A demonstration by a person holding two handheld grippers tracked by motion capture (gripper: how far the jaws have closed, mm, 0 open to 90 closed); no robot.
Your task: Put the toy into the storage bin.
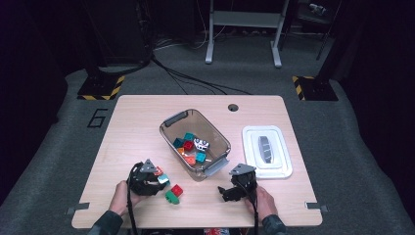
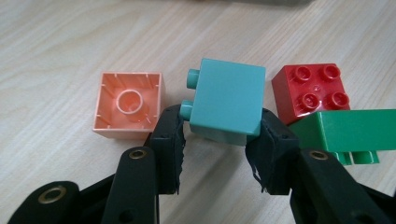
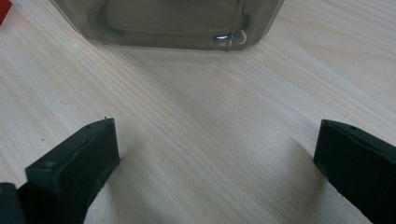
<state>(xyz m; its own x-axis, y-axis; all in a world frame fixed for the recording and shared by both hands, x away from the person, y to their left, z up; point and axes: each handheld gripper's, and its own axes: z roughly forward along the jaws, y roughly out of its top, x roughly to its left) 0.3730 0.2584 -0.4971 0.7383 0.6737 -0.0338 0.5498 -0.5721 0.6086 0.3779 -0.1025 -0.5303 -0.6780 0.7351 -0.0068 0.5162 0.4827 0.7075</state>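
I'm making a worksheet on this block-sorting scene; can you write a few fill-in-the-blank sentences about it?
The left gripper is shut on a ____ block.
The peach block lies with its hollow side facing ____.
The white lid lies on the table, ____ the bin.
The right gripper has its jaws ____.

Missing: teal; up; beside; open

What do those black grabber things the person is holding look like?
Both are black. The left gripper and the right gripper each carry a grey three-cornered plate on top and trail a black cable back along the person's arm. Up close, the left gripper's fingers are blocky with rough-edged black pads and brass-coloured rivets at the joints. The person's sleeves are dark.
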